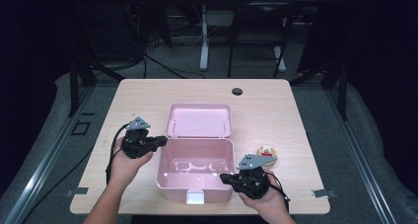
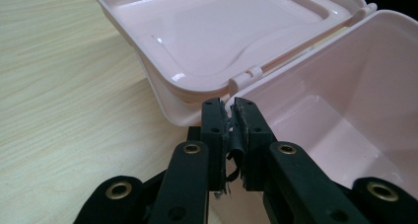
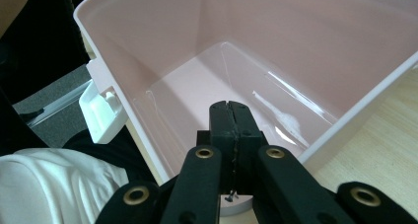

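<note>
Right tool [image 1: 227, 177]: jaws pressed together, empty, at the near right rim of the pink box [image 1: 167, 184]; I would keep it bracing that wall.
Left tool [image 1: 161, 140]: jaws pinching the box's left rear corner by the hinge.
Box: mid-table [image 1: 276, 100], lid [image 1: 199, 119] open; close gently.

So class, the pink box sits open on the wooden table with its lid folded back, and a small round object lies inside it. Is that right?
Not quite. In the high view the small round object lies on the wooden table to the right of the pink box, not inside it. The lid is indeed folded back.
</note>
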